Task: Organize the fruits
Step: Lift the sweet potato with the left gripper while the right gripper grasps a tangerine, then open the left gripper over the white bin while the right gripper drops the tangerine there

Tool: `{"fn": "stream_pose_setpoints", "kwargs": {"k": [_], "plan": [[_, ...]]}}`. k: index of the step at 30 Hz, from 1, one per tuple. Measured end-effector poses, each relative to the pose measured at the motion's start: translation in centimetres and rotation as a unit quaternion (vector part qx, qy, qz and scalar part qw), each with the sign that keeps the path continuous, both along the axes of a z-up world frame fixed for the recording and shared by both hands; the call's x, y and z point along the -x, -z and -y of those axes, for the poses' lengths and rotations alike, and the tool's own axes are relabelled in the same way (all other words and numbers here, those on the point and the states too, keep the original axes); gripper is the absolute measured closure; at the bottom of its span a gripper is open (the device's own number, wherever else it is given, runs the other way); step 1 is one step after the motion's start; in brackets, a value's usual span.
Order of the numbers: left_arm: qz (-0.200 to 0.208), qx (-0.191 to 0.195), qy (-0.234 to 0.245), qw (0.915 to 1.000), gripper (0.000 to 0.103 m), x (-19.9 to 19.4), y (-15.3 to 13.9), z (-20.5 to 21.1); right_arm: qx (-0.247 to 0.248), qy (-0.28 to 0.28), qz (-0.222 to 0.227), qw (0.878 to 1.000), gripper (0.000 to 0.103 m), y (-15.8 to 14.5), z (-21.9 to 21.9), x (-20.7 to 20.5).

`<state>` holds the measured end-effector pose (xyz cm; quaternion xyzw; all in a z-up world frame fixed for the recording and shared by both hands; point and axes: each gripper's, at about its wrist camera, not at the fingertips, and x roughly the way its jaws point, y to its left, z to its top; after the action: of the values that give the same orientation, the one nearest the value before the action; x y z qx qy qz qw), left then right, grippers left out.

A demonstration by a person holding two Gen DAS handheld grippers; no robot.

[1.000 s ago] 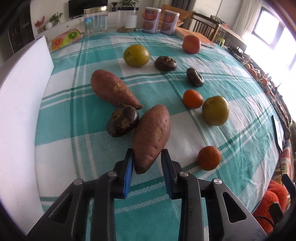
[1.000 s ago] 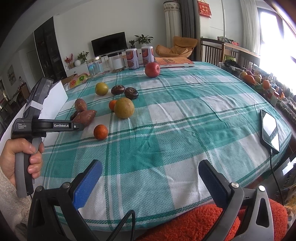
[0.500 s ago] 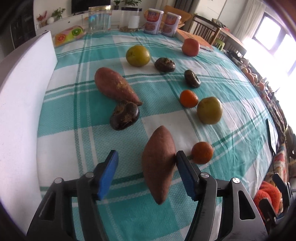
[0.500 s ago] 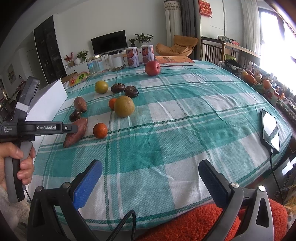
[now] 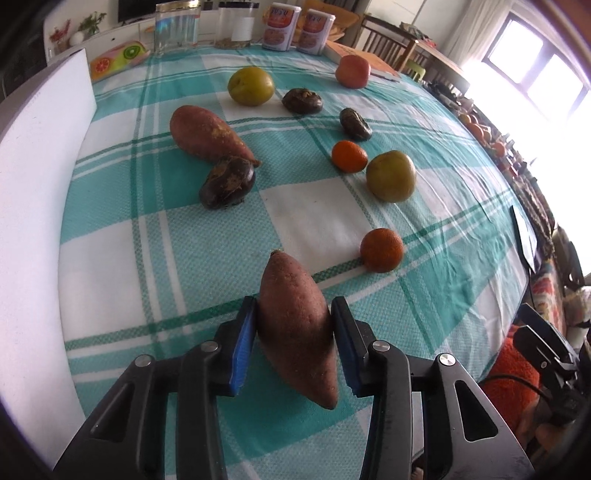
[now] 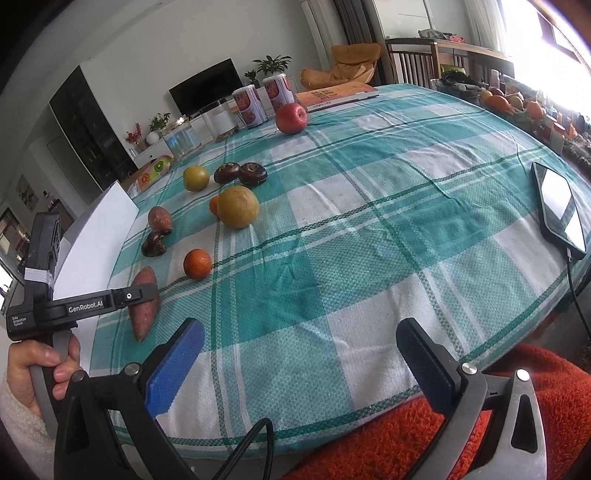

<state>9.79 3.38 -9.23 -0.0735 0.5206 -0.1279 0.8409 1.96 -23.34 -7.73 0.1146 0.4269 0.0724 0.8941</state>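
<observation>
My left gripper (image 5: pixel 293 332) is shut on a sweet potato (image 5: pixel 295 328), which it holds just above the checked tablecloth at the near left; the potato also shows in the right wrist view (image 6: pixel 144 306). A second sweet potato (image 5: pixel 207 134) lies farther back beside a dark brown fruit (image 5: pixel 227 182). Two oranges (image 5: pixel 381 250) (image 5: pixel 349 157), two yellow-green fruits (image 5: pixel 390 176) (image 5: pixel 250 85), two more dark fruits (image 5: pixel 302 100) (image 5: pixel 355 124) and a red apple (image 5: pixel 352 71) lie on the cloth. My right gripper (image 6: pixel 299 354) is open and empty over the table's near edge.
A white foam board (image 5: pixel 33 206) stands along the left edge. Two tins (image 5: pixel 295 26) and glass jars (image 5: pixel 177 27) stand at the far edge. A phone (image 6: pixel 559 206) on a cable lies at the right edge. An orange-red cloth (image 6: pixel 424 435) is below the near edge.
The left gripper drew the sweet potato back toward the near edge, opened around it half a second ago, and now grips it at its middle. The right gripper stayed still.
</observation>
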Motion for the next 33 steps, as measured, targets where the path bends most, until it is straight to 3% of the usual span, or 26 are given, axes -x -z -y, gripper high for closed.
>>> {"fn": "stream_pose_setpoints", "kwargs": {"k": [3,5,6,7,10,13,15,17,19,21,22,25,28,30,33], "plan": [[0.004,-0.014,-0.017,0.9997,0.044,0.0,0.2,-0.1,0.012,-0.018,-0.019,1.000,0.000,0.2,-0.8,-0.7],[0.008,-0.013,-0.017,0.9997,0.046,0.0,0.3,0.0,0.014,-0.041,-0.033,0.999,0.000,0.2,-1.4,-1.5],[0.010,-0.003,-0.012,0.9999,0.058,0.1,0.3,0.1,0.019,-0.054,-0.037,0.998,0.000,0.2,-1.8,-2.0],[0.011,0.000,-0.009,0.9999,0.061,0.1,0.2,0.3,0.029,-0.067,-0.041,0.996,0.000,0.2,-2.4,-2.7],[0.021,-0.020,-0.018,0.9994,0.061,0.8,-0.1,0.7,0.052,-0.111,-0.033,0.992,0.000,-0.1,-4.6,-4.8],[0.012,0.040,-0.038,0.9984,0.062,2.8,-1.2,-0.8,0.031,-0.142,-0.039,0.989,0.000,-0.1,-6.6,-7.3],[0.026,0.057,-0.043,0.9971,0.062,4.8,-3.0,-1.7,0.013,-0.168,-0.045,0.985,0.008,0.2,-8.3,-8.7],[0.043,0.072,-0.046,0.9954,0.062,6.8,-4.9,-2.7,0.009,-0.186,-0.058,0.981,0.022,1.1,-10.1,-10.1],[0.059,0.089,-0.052,0.9929,0.062,8.5,-7.0,-3.7,0.020,-0.189,-0.076,0.979,0.023,2.3,-11.5,-11.4],[0.074,0.108,-0.060,0.9895,0.062,9.8,-9.0,-4.9,0.022,-0.185,-0.080,0.979,0.051,3.1,-12.0,-12.0],[0.081,0.117,-0.064,0.9877,0.062,10.5,-9.9,-5.6,0.018,-0.179,-0.078,0.980,0.073,3.2,-12.0,-12.1],[0.092,0.147,-0.084,0.9813,0.062,12.4,-12.1,-8.2,-0.016,-0.177,-0.084,0.981,0.073,2.6,-11.6,-11.8],[0.102,0.164,-0.117,0.9741,0.061,14.4,-13.8,-11.5,-0.058,-0.216,-0.075,0.972,0.073,-0.2,-13.3,-10.0],[0.114,0.147,-0.153,0.9706,0.061,15.7,-14.6,-13.9,-0.085,-0.259,-0.061,0.960,0.073,-3.0,-16.1,-8.3],[0.119,0.095,-0.222,0.9631,0.061,16.7,-14.2,-17.8,-0.129,-0.332,-0.045,0.933,0.073,-6.7,-21.8,-5.7]]}}
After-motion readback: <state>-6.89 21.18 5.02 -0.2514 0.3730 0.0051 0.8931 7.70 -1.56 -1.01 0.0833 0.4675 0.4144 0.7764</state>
